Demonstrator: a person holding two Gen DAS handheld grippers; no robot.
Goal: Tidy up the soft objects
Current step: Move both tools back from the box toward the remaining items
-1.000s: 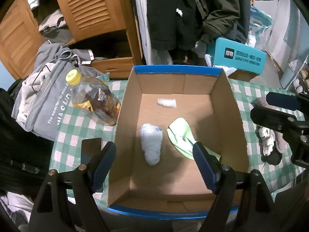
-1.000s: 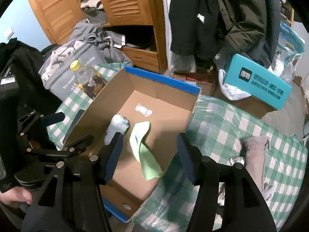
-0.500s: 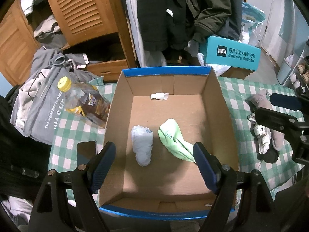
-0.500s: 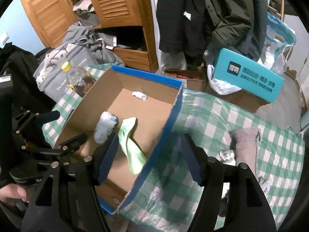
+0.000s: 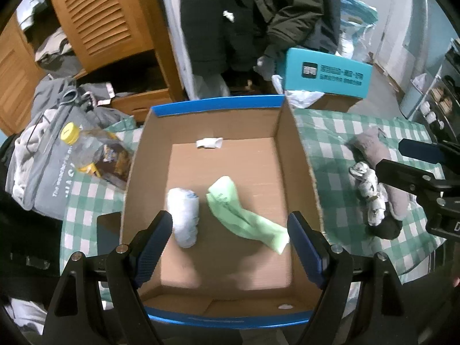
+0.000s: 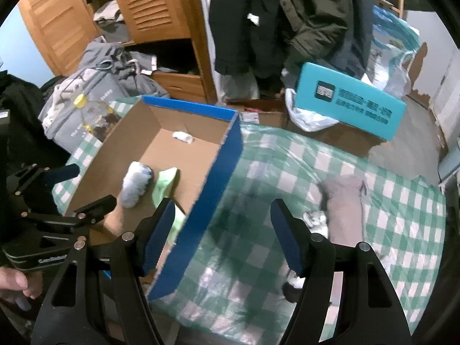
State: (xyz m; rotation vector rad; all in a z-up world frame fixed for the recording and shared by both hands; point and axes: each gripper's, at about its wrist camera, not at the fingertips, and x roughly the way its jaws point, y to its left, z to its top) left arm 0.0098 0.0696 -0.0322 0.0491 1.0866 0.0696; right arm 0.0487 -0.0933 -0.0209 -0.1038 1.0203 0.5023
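Observation:
An open cardboard box (image 5: 296, 155) with blue rims stands on a green checked tablecloth (image 6: 258, 247). Inside lie a rolled white sock (image 5: 184, 215), a light green sock (image 5: 244, 218) and a small white scrap (image 5: 209, 143). My left gripper (image 5: 230, 247) is open and empty above the box's near end. My right gripper (image 6: 222, 234) is open and empty over the cloth just right of the box wall (image 6: 218, 178). A grey sock (image 6: 343, 201), a patterned sock (image 6: 316, 221) and a dark one (image 5: 385, 228) lie on the cloth to the right.
A plastic bottle with a yellow cap (image 5: 92, 155) lies left of the box beside a grey bag (image 5: 43, 161). A teal box (image 6: 350, 100), a wooden wardrobe (image 6: 161, 8) and hanging coats (image 5: 244, 14) stand behind. A dark phone (image 5: 107, 235) lies by the box.
My right gripper has swung right, from over the box to over the cloth toward the loose socks. My left gripper has drawn back a little. The socks in the box have not moved.

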